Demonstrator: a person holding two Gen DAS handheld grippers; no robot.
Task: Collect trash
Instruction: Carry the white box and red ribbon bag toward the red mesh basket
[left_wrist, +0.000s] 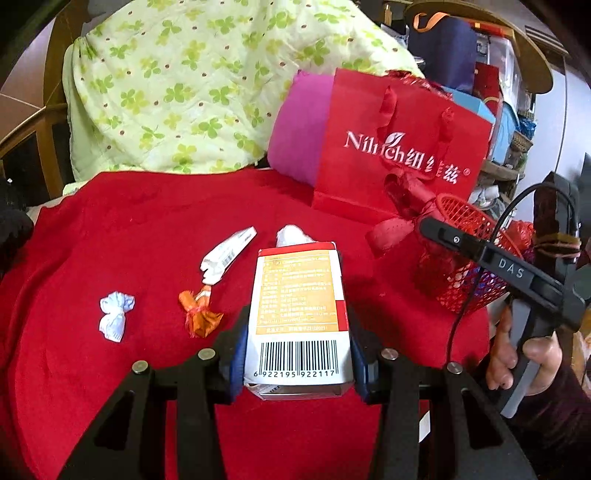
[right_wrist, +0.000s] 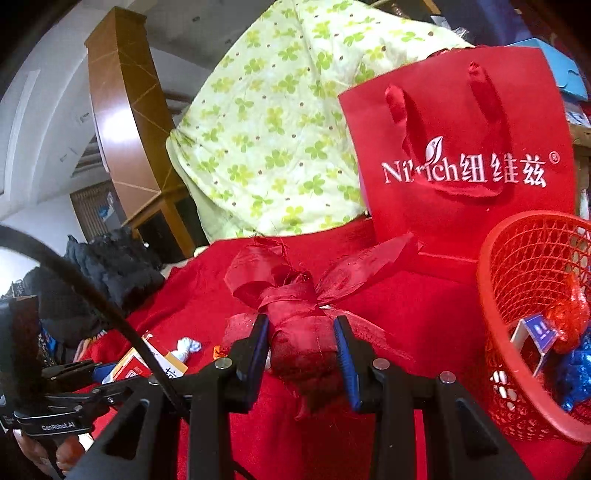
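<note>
While my left gripper (left_wrist: 297, 354) clamps the small carton (left_wrist: 298, 314) above the red cloth (left_wrist: 110, 229), my right gripper (right_wrist: 301, 354) pinches the red ribbon (right_wrist: 295, 295). Both loads are mid-carry, I judge; next each must reach over the red basket (right_wrist: 491, 295) rim and be let go

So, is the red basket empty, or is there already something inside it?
Not empty. The right wrist view shows the basket holding a small blue box, red foil and blue foil.
</note>
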